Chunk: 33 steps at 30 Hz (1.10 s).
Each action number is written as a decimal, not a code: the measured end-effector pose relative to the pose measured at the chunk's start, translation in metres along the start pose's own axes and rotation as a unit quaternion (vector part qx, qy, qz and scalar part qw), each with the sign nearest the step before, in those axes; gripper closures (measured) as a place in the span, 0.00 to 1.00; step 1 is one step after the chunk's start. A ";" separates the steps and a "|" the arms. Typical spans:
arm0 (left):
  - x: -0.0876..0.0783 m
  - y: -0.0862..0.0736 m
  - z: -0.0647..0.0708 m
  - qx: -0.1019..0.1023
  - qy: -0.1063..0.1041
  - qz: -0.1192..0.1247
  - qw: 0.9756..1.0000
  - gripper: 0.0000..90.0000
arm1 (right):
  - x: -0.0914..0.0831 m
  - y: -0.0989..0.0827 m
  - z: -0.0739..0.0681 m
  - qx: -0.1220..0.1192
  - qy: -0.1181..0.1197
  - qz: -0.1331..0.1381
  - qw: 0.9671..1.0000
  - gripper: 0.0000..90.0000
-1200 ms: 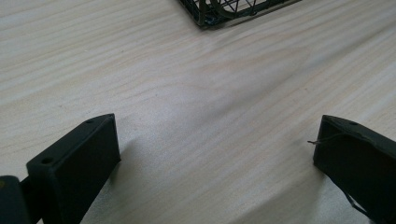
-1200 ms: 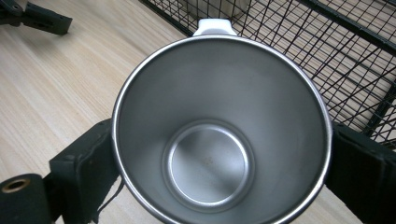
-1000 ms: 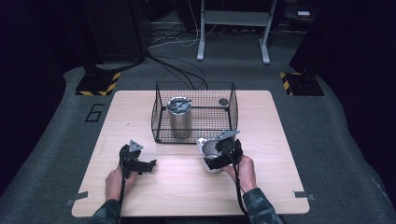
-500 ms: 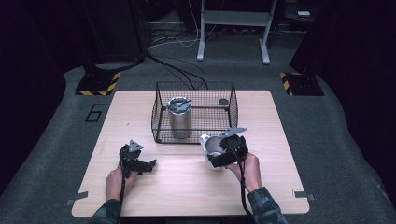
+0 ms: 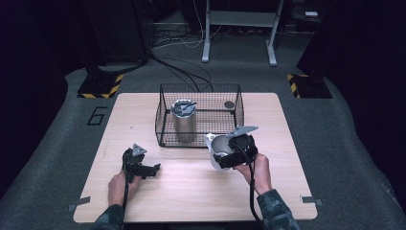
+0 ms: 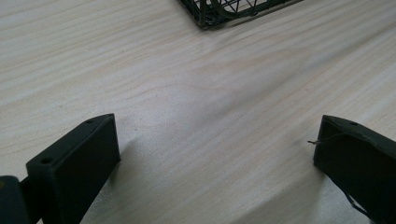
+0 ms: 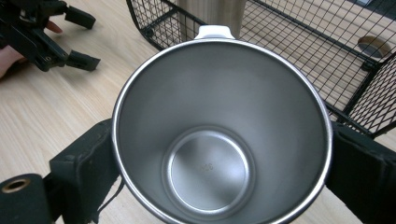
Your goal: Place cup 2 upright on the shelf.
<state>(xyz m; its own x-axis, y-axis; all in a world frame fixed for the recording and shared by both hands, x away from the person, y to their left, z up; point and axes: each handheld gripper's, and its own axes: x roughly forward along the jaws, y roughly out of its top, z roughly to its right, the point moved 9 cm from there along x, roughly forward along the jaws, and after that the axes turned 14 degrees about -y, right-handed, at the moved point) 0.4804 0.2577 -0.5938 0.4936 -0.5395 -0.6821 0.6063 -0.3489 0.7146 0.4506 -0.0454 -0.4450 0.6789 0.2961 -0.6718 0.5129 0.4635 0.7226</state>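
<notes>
My right gripper (image 5: 222,154) is shut on a steel cup (image 5: 218,145), held tilted just in front of the wire basket (image 5: 163,122). In the right gripper view the cup (image 7: 219,140) opens toward the camera, empty, with a jaw pressed on each side of its wall and a white handle (image 7: 214,31) at its far rim. My left gripper (image 5: 152,168) lies low over the table at the left. Its jaws stand wide apart over bare wood, so the left gripper (image 6: 217,140) is open.
A black wire basket (image 7: 303,51) sits mid-table and holds a lidded steel tumbler (image 5: 184,120) and a small round dark item (image 5: 229,104). Its near corner (image 6: 219,11) lies ahead of the left gripper. Dark floor with cables and stands surrounds the wooden table (image 5: 191,196).
My right gripper has lifted the cup slightly and carried it a little right and toward the basket. The left gripper has stayed in place.
</notes>
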 end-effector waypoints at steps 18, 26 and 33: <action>0.000 0.000 0.000 0.000 0.000 0.000 1.000 0.00 | -0.021 0.026 0.018 0.001 -0.007 0.020 1.000 0.07; 0.000 0.000 0.000 0.000 0.000 0.000 1.000 0.00 | -0.026 0.038 0.027 0.002 -0.014 0.027 1.000 0.07; 0.000 0.000 0.000 0.001 0.000 0.000 1.000 0.00 | -0.028 0.049 0.033 0.005 -0.019 0.032 0.999 0.07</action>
<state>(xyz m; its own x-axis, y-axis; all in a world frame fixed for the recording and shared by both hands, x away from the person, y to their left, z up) 0.4805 0.2578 -0.5938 0.4934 -0.5392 -0.6825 0.6057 -0.3501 0.7145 0.4737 -0.0586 -0.3857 0.7296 0.2927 -0.6180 0.4731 0.4366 0.7652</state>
